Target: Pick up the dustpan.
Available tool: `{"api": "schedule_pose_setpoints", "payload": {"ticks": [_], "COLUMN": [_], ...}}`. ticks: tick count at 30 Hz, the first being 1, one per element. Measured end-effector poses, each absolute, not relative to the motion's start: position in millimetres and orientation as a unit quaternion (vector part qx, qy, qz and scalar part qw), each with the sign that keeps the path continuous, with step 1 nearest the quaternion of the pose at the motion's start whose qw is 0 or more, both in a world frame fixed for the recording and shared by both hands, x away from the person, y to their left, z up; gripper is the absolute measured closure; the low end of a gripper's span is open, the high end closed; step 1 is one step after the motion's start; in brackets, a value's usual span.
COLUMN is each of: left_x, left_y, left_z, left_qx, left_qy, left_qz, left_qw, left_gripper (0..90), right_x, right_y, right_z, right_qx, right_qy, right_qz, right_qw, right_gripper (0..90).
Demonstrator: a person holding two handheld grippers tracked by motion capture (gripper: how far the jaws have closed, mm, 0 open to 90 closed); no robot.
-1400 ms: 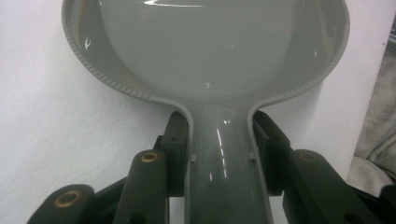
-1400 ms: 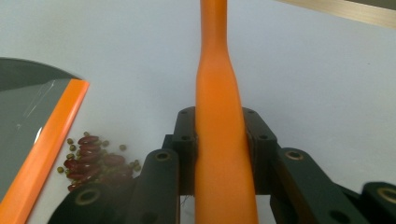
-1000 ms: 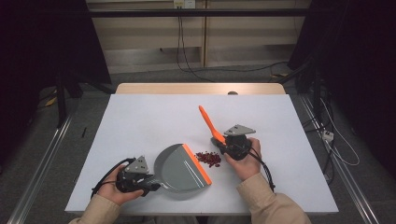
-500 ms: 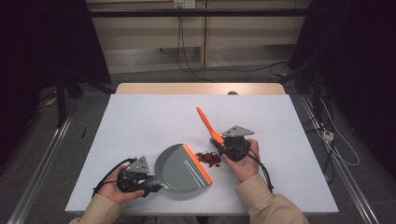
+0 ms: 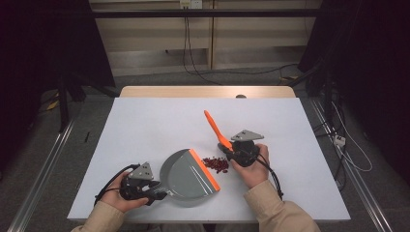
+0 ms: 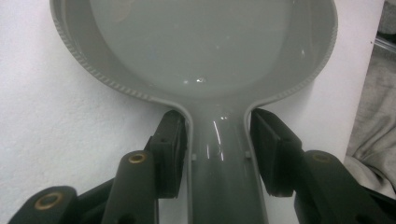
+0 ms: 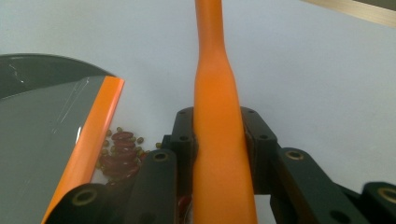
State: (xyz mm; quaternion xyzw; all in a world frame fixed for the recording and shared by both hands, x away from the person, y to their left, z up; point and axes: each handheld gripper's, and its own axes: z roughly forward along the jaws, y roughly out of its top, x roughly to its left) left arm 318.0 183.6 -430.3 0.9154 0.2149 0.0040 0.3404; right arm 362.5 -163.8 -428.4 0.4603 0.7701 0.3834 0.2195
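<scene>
Diff vs a second ago: little. Dustpan (image 5: 186, 176) sits in the same spot on the surface (image 5: 145, 125), orange lip (image 5: 204, 169) facing the beans. Left gripper (image 5: 153, 191) hasn't shifted, but its fingers (image 6: 170, 154) have just been opening. In the left gripper view they straddle the grey dustpan handle (image 6: 219, 163), the left pad about touching it, a thin gap showing at the right pad — grip slack, handle between them. Right gripper (image 5: 231, 151) is in the same place, fingers (image 7: 184, 135) clamped hard on the orange brush handle (image 7: 215, 140). That handle leans a bit further toward the person's left than before, tip (image 5: 207, 114) pointing up and away. Bean pile (image 5: 216, 164) unchanged — dark red, lying on the surface just beside the orange lip, between dustpan and right gripper; a few small loose ones at its edge in the right gripper view.

Surface: white sheet over a table with a wood strip (image 5: 208, 92) exposed at the far edge. Room: dark curtains (image 5: 367, 58) on both sides, pale wall panels at the back, black cables (image 5: 193, 58) hanging down to a grey floor (image 5: 77, 130), metal rails (image 5: 43, 179) running along each side of the table.
</scene>
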Motion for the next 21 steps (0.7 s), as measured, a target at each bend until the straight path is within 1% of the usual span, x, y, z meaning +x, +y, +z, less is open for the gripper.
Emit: {"api": "schedule_pose_setpoints", "payload": {"ticks": [4, 8, 21], "left_x": [318.3, 317.4, 317.3], "left_y": [186.9, 188.0, 186.1], "left_z": [-427.1, -424.6, -423.6], "left_qx": [0.914, 0.915, 0.917], "left_qy": [0.217, 0.221, 0.222], "left_qz": [0.008, 0.014, 0.015], "left_qw": [0.343, 0.336, 0.33], "left_gripper": [57.1, 62.6, 63.1], "right_x": [362.2, 361.6, 361.1], "right_y": [-163.1, -162.1, -158.6], "right_z": [-428.5, -428.6, -428.3], "right_qx": [0.46, 0.46, 0.462], "right_qy": [0.77, 0.77, 0.77], "right_qz": [0.383, 0.382, 0.381], "right_qw": [0.22, 0.222, 0.22], "right_gripper": [70.6, 70.5, 70.5]}}
